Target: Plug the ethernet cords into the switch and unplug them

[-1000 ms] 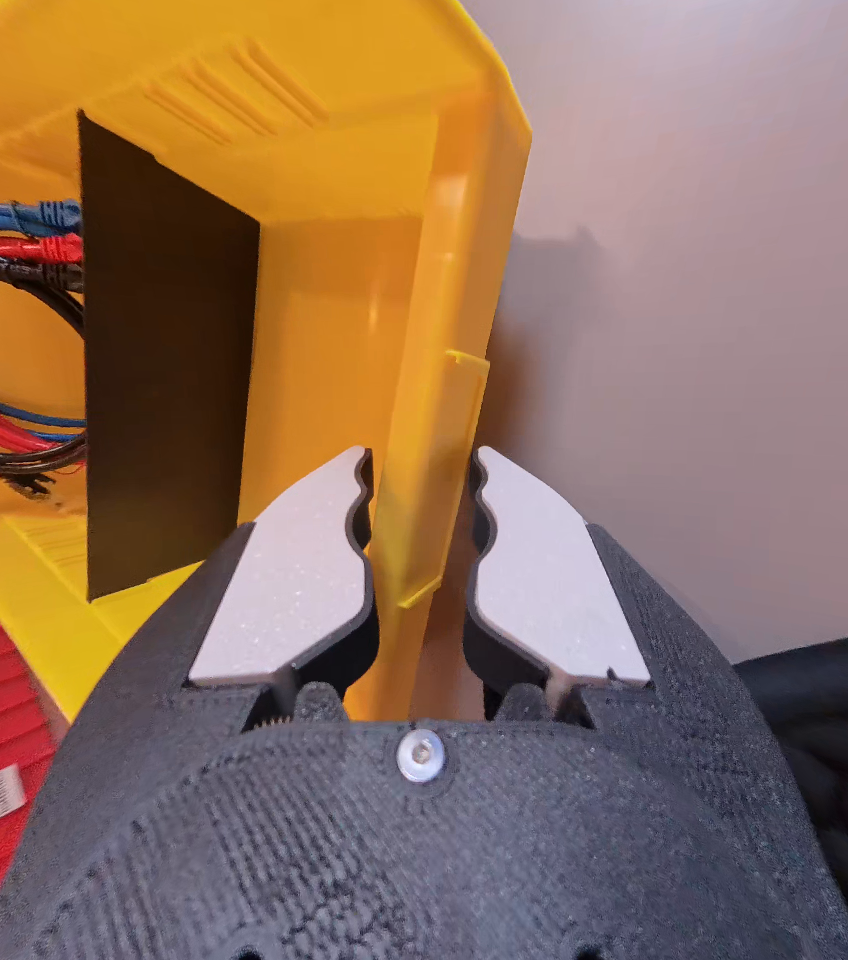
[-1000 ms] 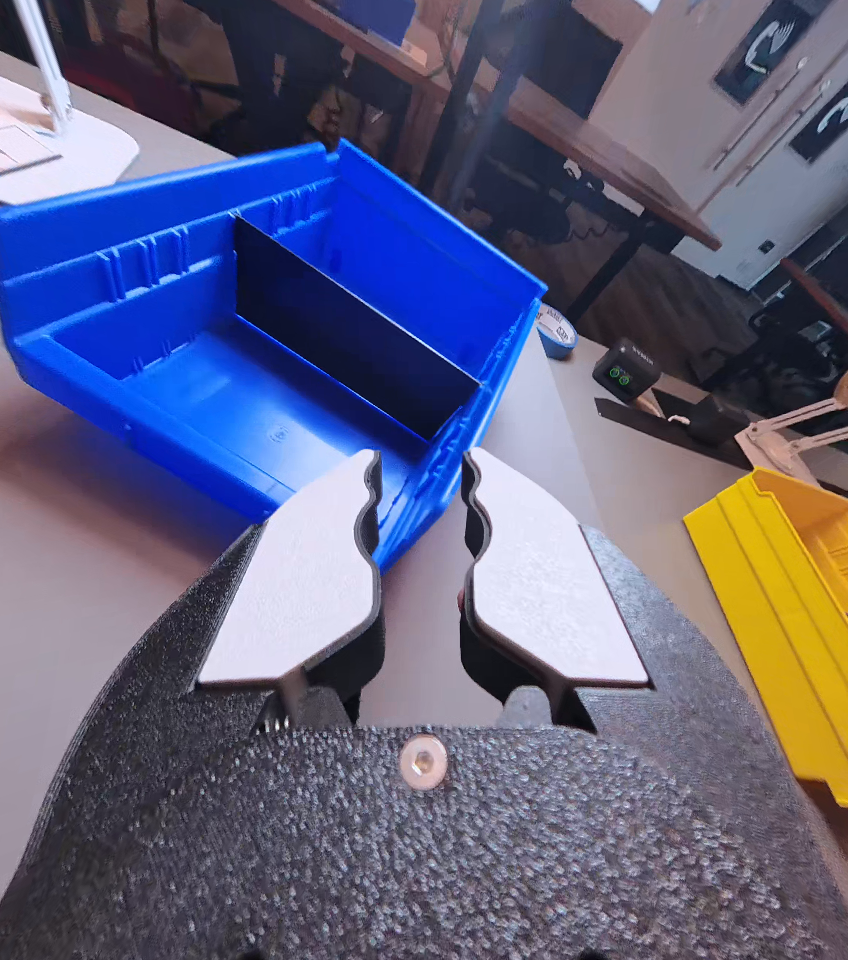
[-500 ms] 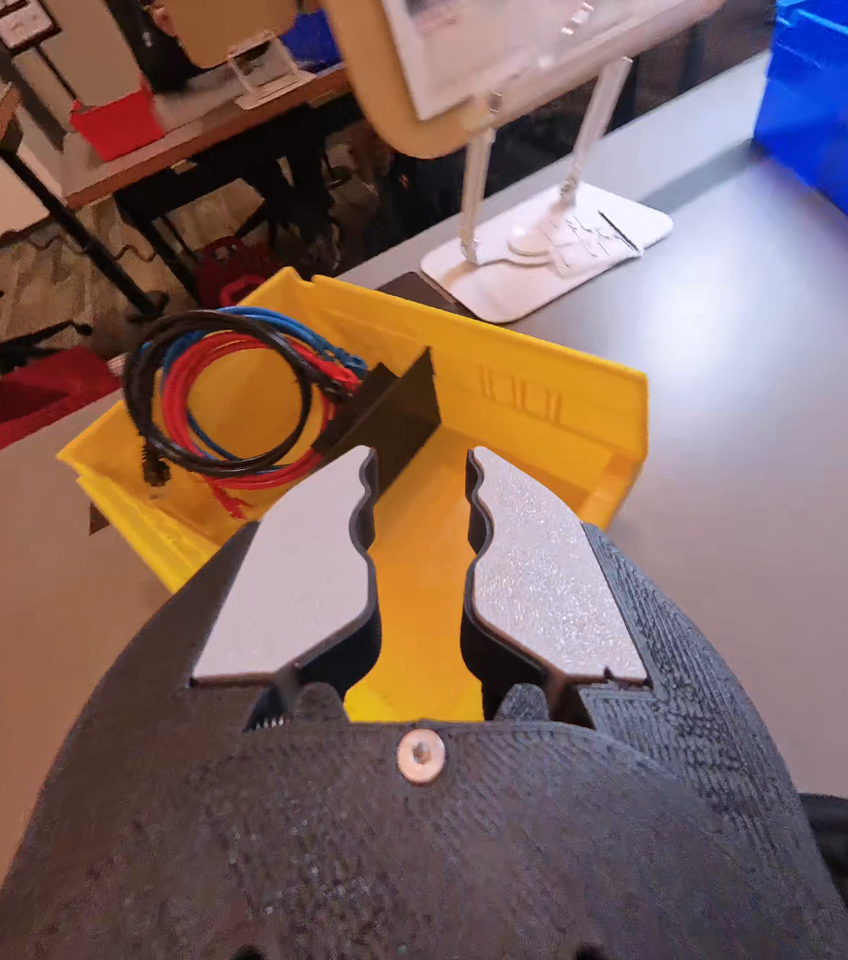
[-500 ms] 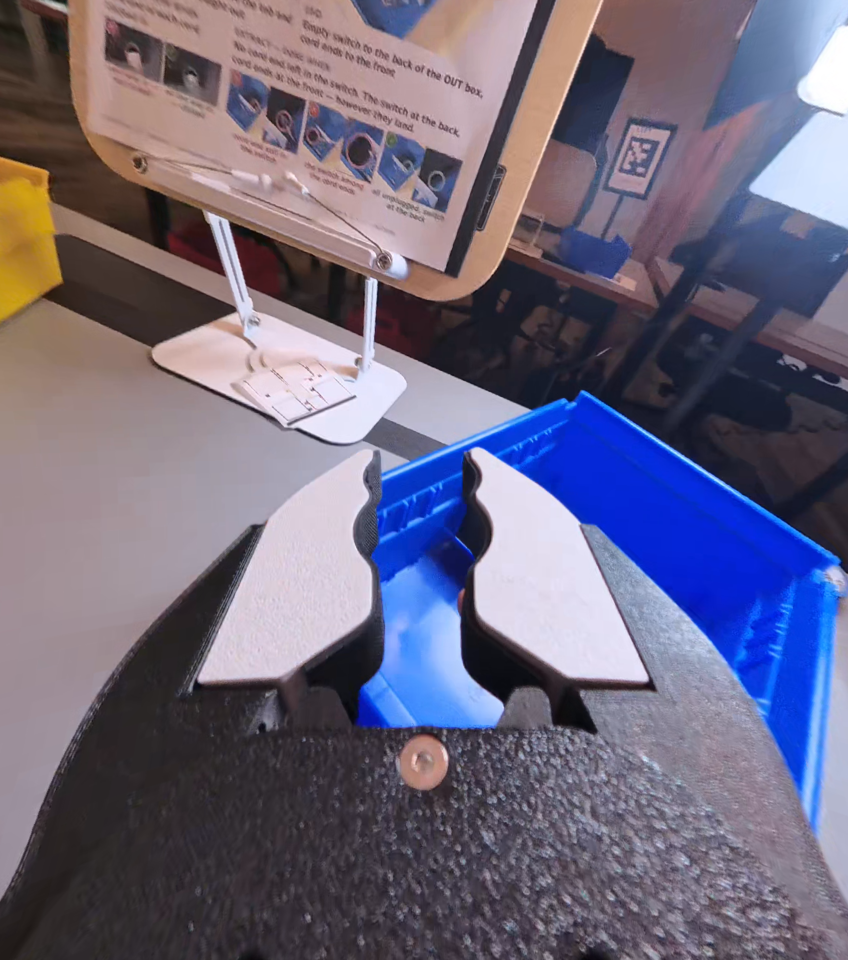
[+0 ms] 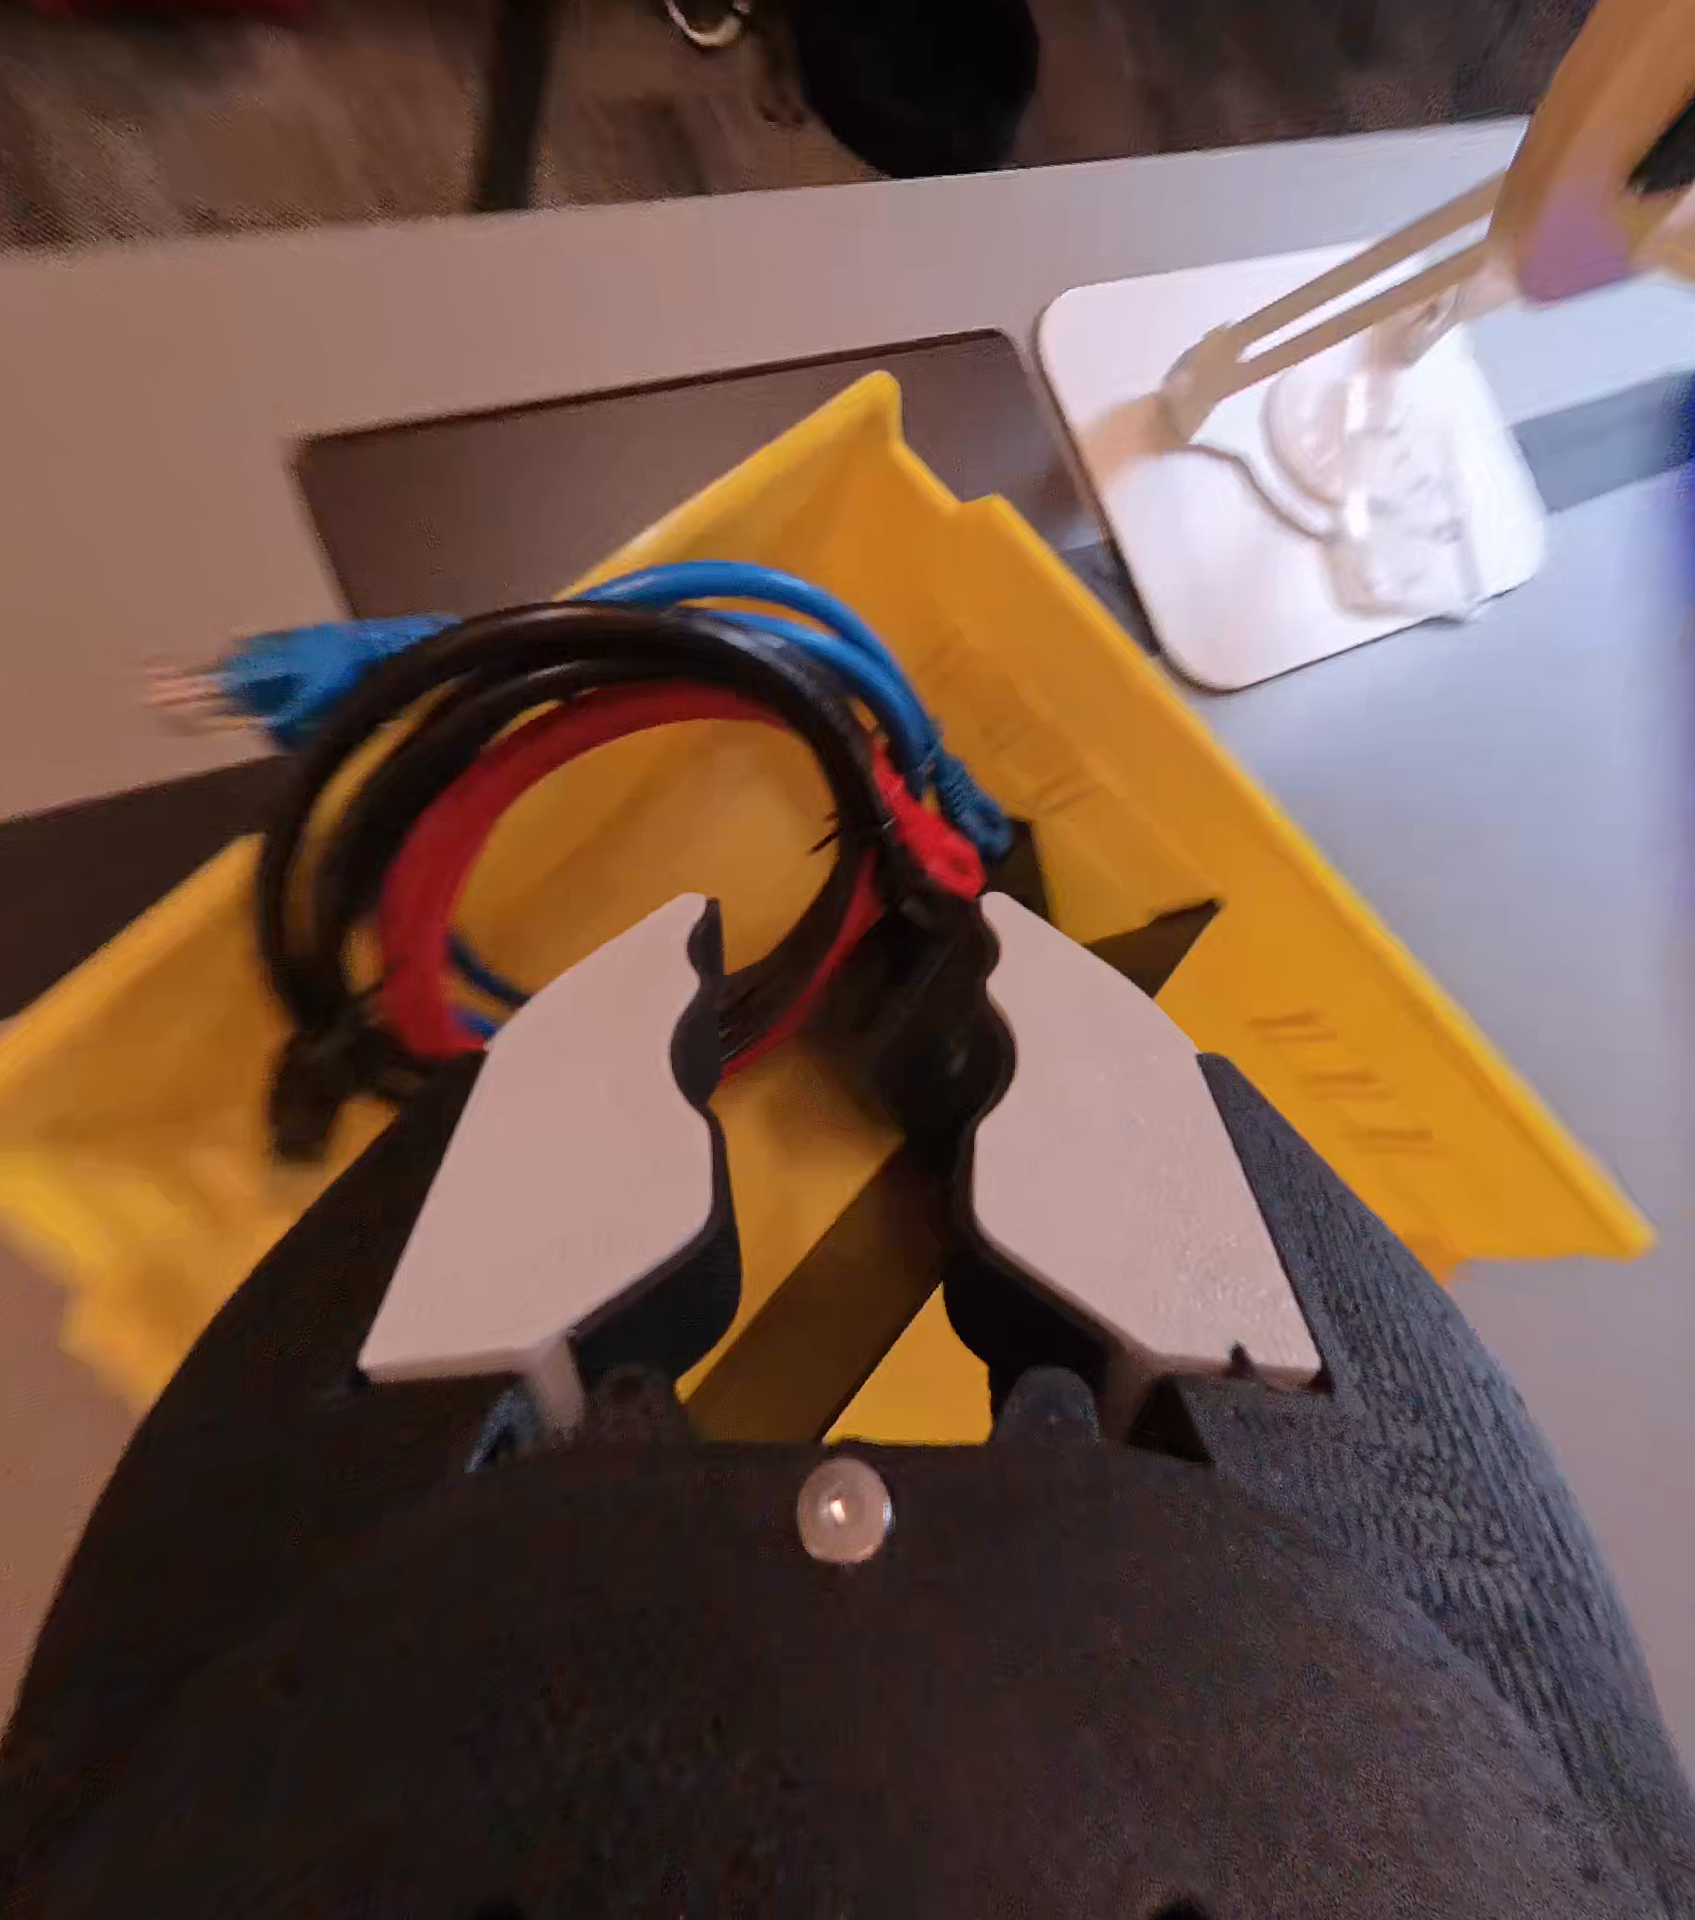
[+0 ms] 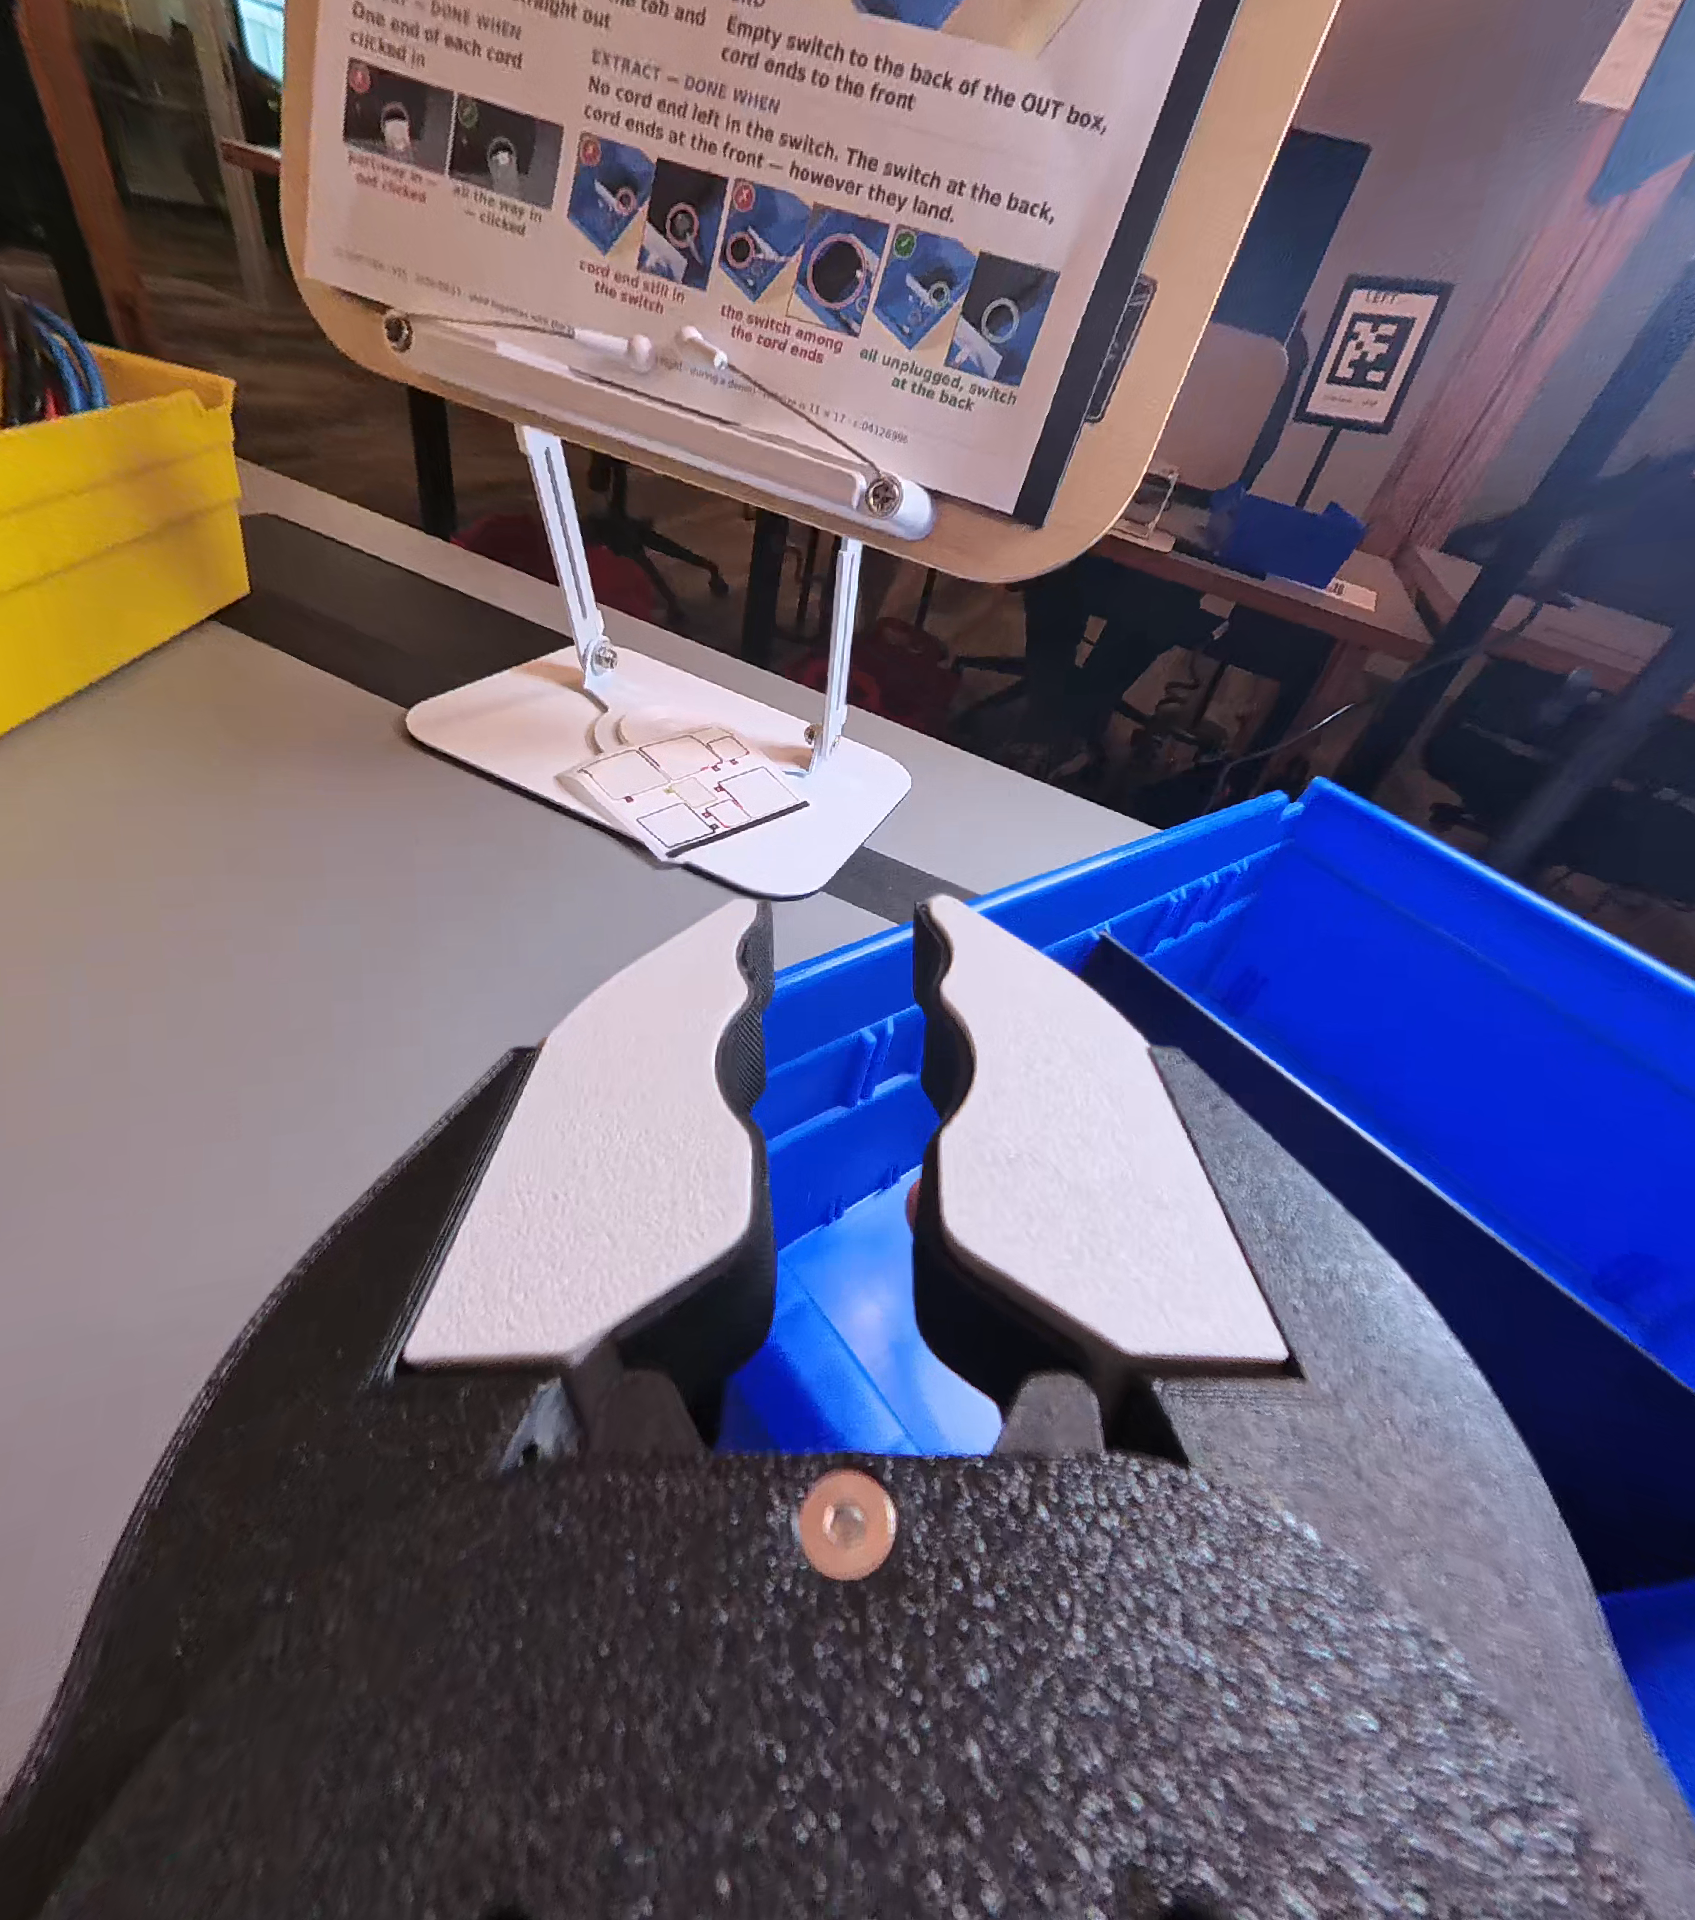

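Observation:
A coil of black point(image 5: 562, 644), red point(image 5: 531, 769) and blue point(image 5: 801, 623) ethernet cords lies in the left part of a yellow bin point(image 5: 1082, 727). Their plugs bunch at the bin's black divider point(image 5: 822, 1299). No switch is clearly in view; a dark shape by the divider is blurred. My left gripper point(image 5: 848, 914) is open and empty, with its tips just above the coil where the plugs bunch. My right gripper point(image 6: 843, 914) is open and empty over the left rim of an empty blue bin point(image 6: 1445, 1039). The yellow bin point(image 6: 64, 540) and cords point(image 6: 12, 353) show far left there.
An instruction board point(image 6: 718, 208) on a white stand point(image 6: 718, 769) sits at the table's back between the two bins. The blue bin has a black divider point(image 6: 1342, 1143). A dark mat point(image 5: 562, 468) lies under the yellow bin. Other tables and chairs stand behind. There is about 50 centimeters between the tips of the two grippers.
My left gripper has swung in over the yellow bin and closer to the cords, and its jaws stand wider. My right gripper has dropped closer to the blue bin's rim, jaws unchanged.

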